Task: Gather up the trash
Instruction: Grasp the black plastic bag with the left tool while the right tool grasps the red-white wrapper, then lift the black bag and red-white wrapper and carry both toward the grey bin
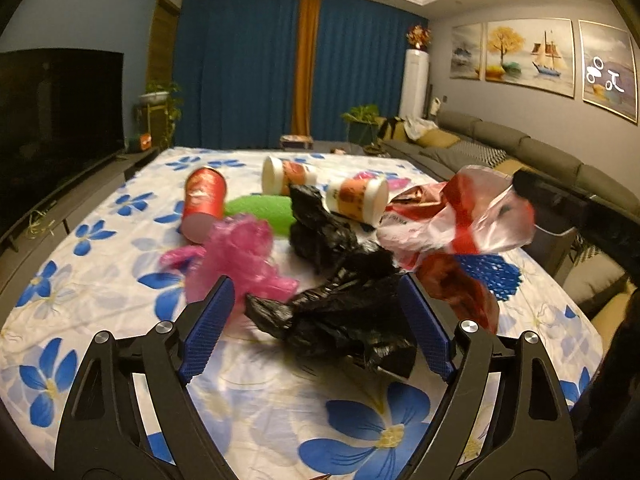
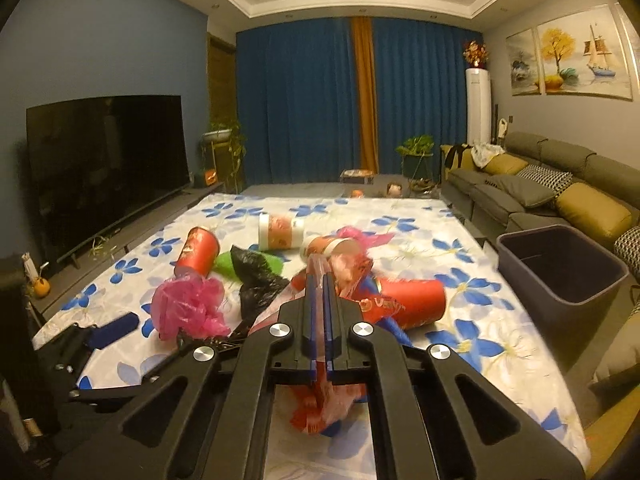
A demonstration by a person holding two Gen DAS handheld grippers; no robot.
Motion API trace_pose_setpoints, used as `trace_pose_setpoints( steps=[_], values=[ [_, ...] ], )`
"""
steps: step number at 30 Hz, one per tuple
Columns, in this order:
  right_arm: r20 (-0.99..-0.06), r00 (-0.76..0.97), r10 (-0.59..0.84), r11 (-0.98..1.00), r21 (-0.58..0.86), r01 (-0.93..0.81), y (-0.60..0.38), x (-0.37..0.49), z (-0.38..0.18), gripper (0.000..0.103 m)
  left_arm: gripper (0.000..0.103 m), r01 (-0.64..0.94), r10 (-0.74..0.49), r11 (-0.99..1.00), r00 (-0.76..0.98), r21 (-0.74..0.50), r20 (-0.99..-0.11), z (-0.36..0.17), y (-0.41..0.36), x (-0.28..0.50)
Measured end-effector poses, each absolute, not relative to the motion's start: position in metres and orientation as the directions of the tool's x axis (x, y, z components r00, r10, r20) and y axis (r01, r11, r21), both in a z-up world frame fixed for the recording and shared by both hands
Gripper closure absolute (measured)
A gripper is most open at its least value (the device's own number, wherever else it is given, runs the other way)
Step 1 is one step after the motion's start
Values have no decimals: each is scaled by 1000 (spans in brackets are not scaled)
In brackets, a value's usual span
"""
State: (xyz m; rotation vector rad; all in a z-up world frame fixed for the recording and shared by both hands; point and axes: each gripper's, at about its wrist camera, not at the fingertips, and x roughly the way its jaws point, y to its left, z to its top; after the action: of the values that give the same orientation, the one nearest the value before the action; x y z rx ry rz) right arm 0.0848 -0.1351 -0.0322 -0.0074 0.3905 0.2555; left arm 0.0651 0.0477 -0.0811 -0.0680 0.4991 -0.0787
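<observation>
Trash lies on a table with a blue-flowered cloth (image 1: pixel 100 280). My left gripper (image 1: pixel 316 312) is open, its blue pads on either side of a crumpled black plastic bag (image 1: pixel 332 316). My right gripper (image 2: pixel 319 284) is shut on a red and clear plastic bag (image 2: pixel 344 268), lifted above the table; the bag also shows in the left wrist view (image 1: pixel 460 216). A pink bag (image 1: pixel 244 256), a green object (image 1: pixel 264 210), a red cup (image 1: pixel 204 204) and two white and orange cups (image 1: pixel 288 176) (image 1: pixel 358 198) lie further back. A red cup (image 2: pixel 412 300) lies right of my right gripper.
A dark trash bin (image 2: pixel 560 268) stands right of the table, beside the sofa (image 2: pixel 540 184). A TV (image 2: pixel 104 160) stands on the left. The left gripper appears at the left of the right wrist view (image 2: pixel 112 330). A blue mesh piece (image 1: pixel 492 276) lies at right.
</observation>
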Motion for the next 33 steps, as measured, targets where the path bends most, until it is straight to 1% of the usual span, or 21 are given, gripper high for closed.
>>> trace_pose_setpoints(
  steps=[3, 4, 5, 6, 7, 9, 10, 11, 12, 14, 15, 18, 25, 33],
  values=[
    [-382, 892, 241, 969, 44, -243, -140, 82, -35, 99, 21, 83, -121, 992, 856, -97, -502, -85, 44, 70],
    [-383, 892, 242, 969, 47, -242, -142, 81, -36, 99, 22, 91, -128, 991, 852, -98, -507, -86, 43, 70],
    [-382, 892, 242, 969, 48, -243, -144, 80, -37, 99, 27, 101, -136, 990, 846, -95, -515, -88, 41, 71],
    [-381, 893, 241, 969, 47, -241, -146, 80, -36, 99, 35, 104, -138, 990, 842, -93, -522, -90, 41, 72],
    [-378, 895, 238, 970, 47, -238, -147, 79, -36, 100, 41, 109, -143, 990, 834, -94, -534, -92, 40, 74],
    [-370, 898, 238, 970, 52, -236, -150, 78, -32, 100, 61, 114, -153, 988, 815, -104, -559, -97, 41, 78],
    [-364, 901, 237, 971, 54, -234, -152, 78, -30, 100, 67, 116, -157, 987, 807, -108, -569, -100, 42, 79],
    [-361, 902, 235, 971, 52, -233, -152, 78, -29, 100, 78, 115, -157, 987, 804, -110, -574, -101, 43, 80],
    [-358, 904, 235, 971, 51, -233, -153, 78, -28, 100, 86, 114, -157, 987, 803, -111, -574, -102, 44, 80],
    [-351, 907, 234, 972, 51, -231, -154, 79, -25, 100, 95, 110, -159, 987, 809, -119, -566, -100, 46, 79],
    [-347, 908, 233, 972, 50, -230, -155, 79, -24, 100, 97, 107, -156, 987, 815, -119, -559, -98, 48, 78],
    [-333, 913, 237, 971, 56, -231, -158, 80, -18, 102, 100, 97, -150, 987, 833, -126, -532, -89, 51, 73],
    [-318, 914, 252, 968, 76, -241, -168, 86, -6, 102, 100, 82, -136, 987, 883, -137, -449, -60, 61, 60],
    [-328, 904, 273, 962, 103, -253, -174, 100, 1, 102, 100, 92, -147, 985, 891, -147, -430, -52, 61, 57]
  ],
)
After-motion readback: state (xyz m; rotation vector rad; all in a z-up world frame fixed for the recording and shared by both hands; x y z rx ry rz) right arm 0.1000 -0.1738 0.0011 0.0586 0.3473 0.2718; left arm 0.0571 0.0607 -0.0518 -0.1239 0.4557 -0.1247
